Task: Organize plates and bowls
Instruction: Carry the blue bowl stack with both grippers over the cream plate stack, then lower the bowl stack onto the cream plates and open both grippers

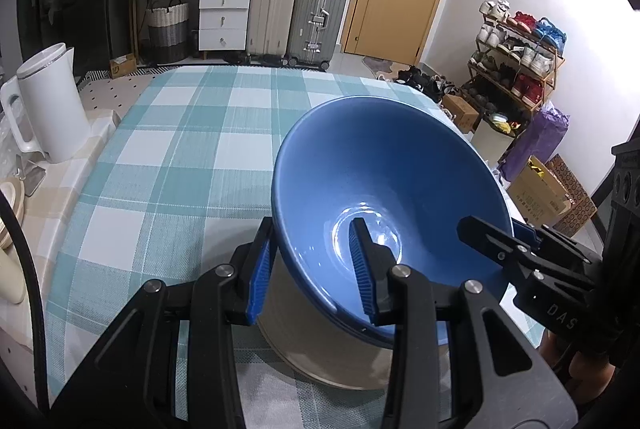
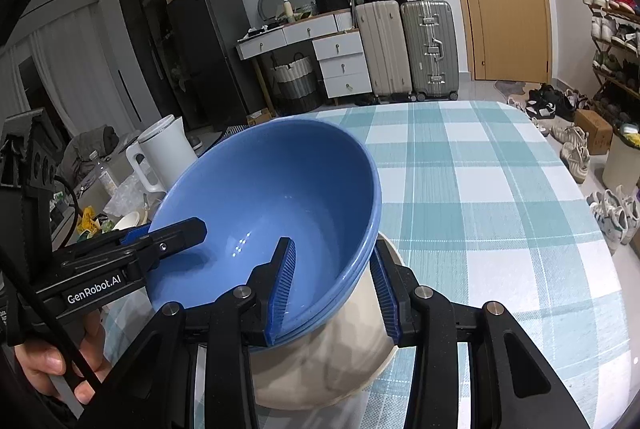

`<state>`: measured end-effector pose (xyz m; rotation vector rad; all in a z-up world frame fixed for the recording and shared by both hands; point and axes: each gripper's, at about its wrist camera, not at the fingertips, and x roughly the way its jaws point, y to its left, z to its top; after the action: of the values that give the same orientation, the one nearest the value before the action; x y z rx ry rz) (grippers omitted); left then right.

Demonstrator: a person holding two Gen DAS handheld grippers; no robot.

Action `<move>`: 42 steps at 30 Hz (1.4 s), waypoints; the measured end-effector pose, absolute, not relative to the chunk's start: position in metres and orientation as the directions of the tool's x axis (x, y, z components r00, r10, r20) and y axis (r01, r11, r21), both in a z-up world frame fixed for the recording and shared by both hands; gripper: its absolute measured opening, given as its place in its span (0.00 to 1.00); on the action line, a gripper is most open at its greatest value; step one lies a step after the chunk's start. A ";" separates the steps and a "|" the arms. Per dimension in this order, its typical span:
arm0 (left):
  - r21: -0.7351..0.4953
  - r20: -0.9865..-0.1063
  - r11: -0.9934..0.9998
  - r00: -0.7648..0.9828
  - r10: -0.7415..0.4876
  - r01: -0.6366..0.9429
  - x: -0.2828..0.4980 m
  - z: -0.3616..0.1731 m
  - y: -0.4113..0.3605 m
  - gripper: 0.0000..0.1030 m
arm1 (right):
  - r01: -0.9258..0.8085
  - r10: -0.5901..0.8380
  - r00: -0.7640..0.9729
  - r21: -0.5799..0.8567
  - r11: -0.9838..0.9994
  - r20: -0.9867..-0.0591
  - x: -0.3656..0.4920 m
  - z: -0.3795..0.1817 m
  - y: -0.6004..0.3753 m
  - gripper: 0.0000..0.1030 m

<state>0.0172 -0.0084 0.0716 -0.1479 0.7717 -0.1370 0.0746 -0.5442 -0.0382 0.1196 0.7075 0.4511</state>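
Blue bowls (image 1: 384, 169), nested as a stack of seemingly three rims, tilted and held above a cream-coloured dish (image 1: 320, 349) on the checked table (image 1: 168, 157); empty inside, only glare on the glaze. Gripped from both sides: left tool (image 1: 312, 269) partly closed with one pad inside the bowl and one outside against the wall; right tool (image 2: 332, 289) likewise partly closed, pinching the stacked rims on the opposite edge. Each tool visible in the other's view, clamped on the far rim.

Cream dish below, upright, interior mostly hidden by the bowls; contents impossible to tell. Whether the lowest bowl touches the dish or hangs just clear, also impossible to tell.

Judging by the layout, well along: bowls already gathered into one stack, with the stack apparently about to settle into or onto the cream dish. Left to do: seat the stack level, release both grips, and deal with any other crockery; none visible on the cloth itself, though a pale plate edge (image 1: 8, 205) shows at the left, off the cloth.

White kettle (image 1: 52, 105) standing well apart on the left side; rest of the cloth bare in both views.
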 end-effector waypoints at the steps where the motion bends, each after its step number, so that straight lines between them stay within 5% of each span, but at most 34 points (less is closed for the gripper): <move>1: -0.183 -0.686 0.981 0.705 -0.177 0.068 0.019 0.069 -0.008 0.32 | -0.358 0.439 0.666 0.259 0.897 -0.603 0.075 -0.040 -0.544 0.38; 30: -0.115 -0.707 0.991 0.696 -0.125 0.062 0.047 0.048 -0.011 0.35 | -0.400 0.452 0.656 0.228 0.887 -0.605 0.097 -0.047 -0.544 0.47; 33: -0.099 -0.692 0.992 0.712 -0.123 0.075 0.044 0.050 -0.011 0.42 | -0.400 0.446 0.658 0.220 0.890 -0.607 0.097 -0.047 -0.544 0.53; 38: -0.043 -0.632 0.994 0.768 -0.107 0.102 0.036 0.060 -0.013 0.75 | -0.411 0.453 0.654 0.218 0.885 -0.606 0.097 -0.048 -0.548 0.74; 42: -0.059 -0.566 0.986 0.809 -0.159 0.153 0.023 0.071 -0.011 0.79 | -0.421 0.471 0.664 0.231 0.877 -0.581 0.094 -0.048 -0.557 0.86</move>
<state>0.0231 -0.0108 0.0709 -0.0111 0.6060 -0.1668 0.0943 -0.5570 -0.0479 0.0790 0.6779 0.5045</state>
